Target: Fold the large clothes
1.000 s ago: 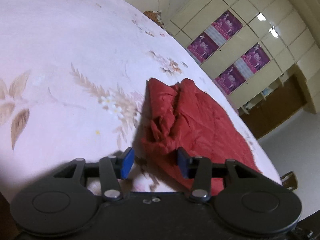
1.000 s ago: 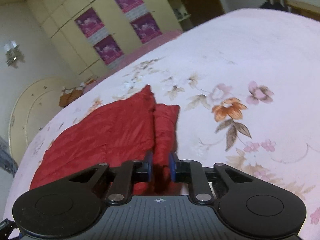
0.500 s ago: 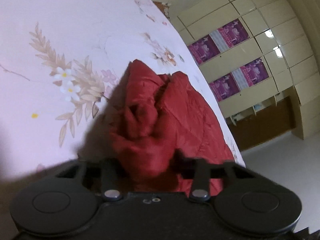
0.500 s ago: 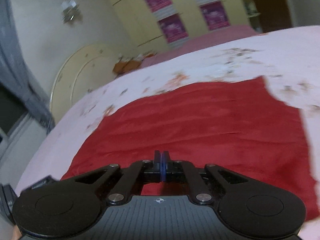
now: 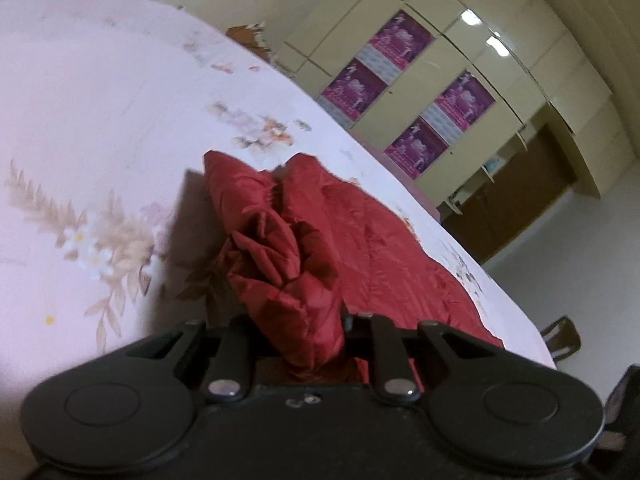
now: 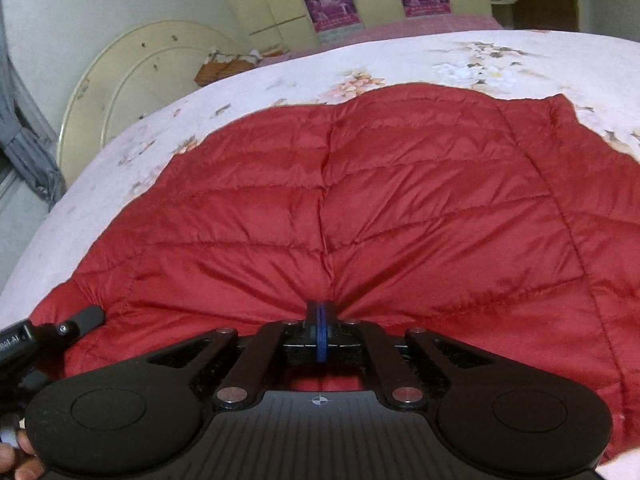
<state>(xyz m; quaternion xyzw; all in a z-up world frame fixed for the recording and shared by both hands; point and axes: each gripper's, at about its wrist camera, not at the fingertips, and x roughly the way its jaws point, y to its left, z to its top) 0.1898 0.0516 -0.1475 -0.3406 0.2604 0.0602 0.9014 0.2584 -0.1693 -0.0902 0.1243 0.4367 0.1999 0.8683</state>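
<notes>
A red quilted down jacket (image 6: 400, 208) lies spread on a pink floral bedsheet (image 6: 520, 60). My right gripper (image 6: 320, 320) is shut on the jacket's near edge, and the fabric puckers toward the closed blue pads. In the left wrist view the jacket (image 5: 380, 240) stretches away to the right, and a bunched part of it (image 5: 292, 300) fills the gap of my left gripper (image 5: 296, 332), which is shut on it. The left pads are hidden by the fabric.
The bedsheet (image 5: 80, 120) extends wide to the left of the jacket. A cream round headboard (image 6: 132, 92) stands at the bed's far end. Cream wardrobes with purple posters (image 5: 412, 92) line the wall. The other gripper's tip (image 6: 76, 322) shows at the right view's left edge.
My left gripper went from open beside the bunched sleeve to shut on it and has lifted it. My right gripper, shut on the jacket, swung so the whole jacket lies ahead.
</notes>
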